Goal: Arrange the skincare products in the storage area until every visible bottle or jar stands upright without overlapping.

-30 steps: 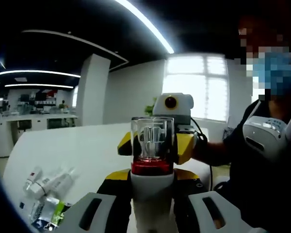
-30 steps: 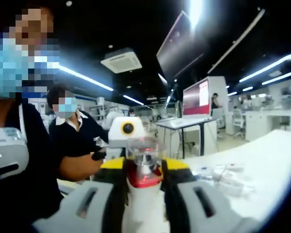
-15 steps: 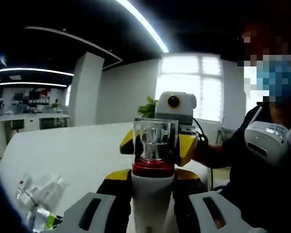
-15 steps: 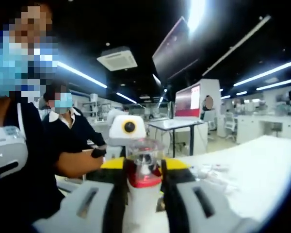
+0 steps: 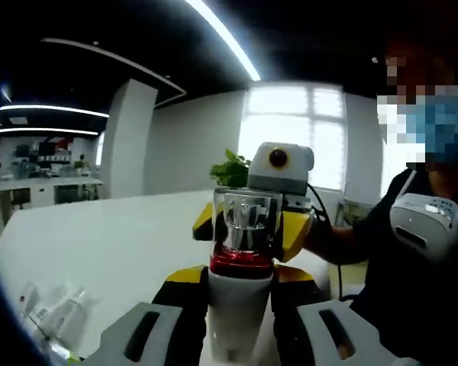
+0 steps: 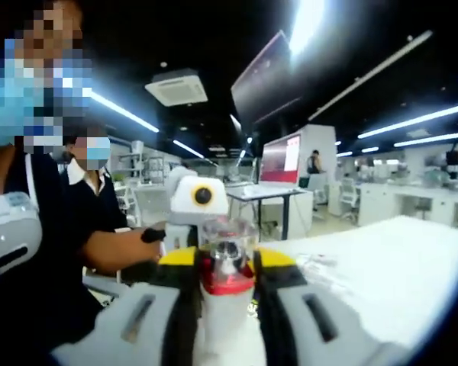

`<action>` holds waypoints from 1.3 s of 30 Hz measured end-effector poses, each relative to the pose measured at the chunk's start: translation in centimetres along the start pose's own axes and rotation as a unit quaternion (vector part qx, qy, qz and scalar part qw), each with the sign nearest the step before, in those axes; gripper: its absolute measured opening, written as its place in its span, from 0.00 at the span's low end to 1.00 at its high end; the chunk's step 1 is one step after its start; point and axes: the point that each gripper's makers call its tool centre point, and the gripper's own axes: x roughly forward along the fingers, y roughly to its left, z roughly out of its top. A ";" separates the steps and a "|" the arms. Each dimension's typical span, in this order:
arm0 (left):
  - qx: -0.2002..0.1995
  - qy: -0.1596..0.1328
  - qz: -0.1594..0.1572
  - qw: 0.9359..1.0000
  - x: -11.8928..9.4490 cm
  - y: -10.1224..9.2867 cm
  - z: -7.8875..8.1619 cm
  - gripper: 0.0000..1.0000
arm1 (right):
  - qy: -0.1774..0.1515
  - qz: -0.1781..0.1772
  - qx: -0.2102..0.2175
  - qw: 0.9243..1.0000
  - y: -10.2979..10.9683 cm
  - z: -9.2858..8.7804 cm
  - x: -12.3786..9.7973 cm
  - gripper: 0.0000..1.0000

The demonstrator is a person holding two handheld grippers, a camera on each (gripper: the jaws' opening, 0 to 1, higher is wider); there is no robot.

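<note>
The left tongs [image 5: 240, 324] are clenched on a white bottle [image 5: 240, 305] with a red band and a clear cap, held upright between the jaws and lifted above the white bench [image 5: 114, 236]. The right tongs [image 6: 225, 320] grasp the same bottle [image 6: 227, 293] from the opposite side, so both pairs grip it at once, facing each other. In the left gripper view the right tongs' yellow-and-black jaws show just behind the cap. Low on the left of the bench lie several small skincare tubes [image 5: 49, 316] on their sides. A person's forearm [image 6: 126, 248] reaches in from the left of the right gripper view
</note>
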 end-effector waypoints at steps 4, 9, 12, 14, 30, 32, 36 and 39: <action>0.003 0.002 -0.004 1.000 1.1 0.1 0.3 0.31 | 0.002 -0.010 -0.004 1.000 -0.8 0.1 -1.1 0.25; 0.002 0.001 -0.009 1.000 2.3 0.4 0.8 0.31 | 0.001 -0.023 -0.007 1.000 -1.6 0.2 -2.4 0.25; 0.003 0.003 -0.009 1.000 2.8 0.5 0.8 0.30 | 0.000 -0.032 -0.008 0.999 -2.1 0.2 -3.2 0.25; 0.003 0.004 -0.009 1.000 3.2 0.6 0.8 0.30 | 0.000 -0.037 -0.007 0.999 -2.5 0.2 -3.7 0.25; 0.032 0.012 -0.024 0.999 6.9 0.7 2.5 0.28 | 0.003 -0.064 -0.023 0.998 -4.2 1.1 -7.1 0.25; 0.035 0.012 -0.026 0.999 7.2 0.7 2.6 0.28 | 0.004 -0.066 -0.026 0.997 -4.3 1.2 -7.5 0.25; 0.040 0.012 -0.029 0.999 8.0 0.8 3.0 0.28 | 0.005 -0.072 -0.030 0.997 -4.7 1.4 -8.3 0.25; 0.044 0.013 -0.033 0.998 8.7 1.0 3.4 0.28 | 0.005 -0.076 -0.034 0.996 -5.0 1.5 -8.9 0.25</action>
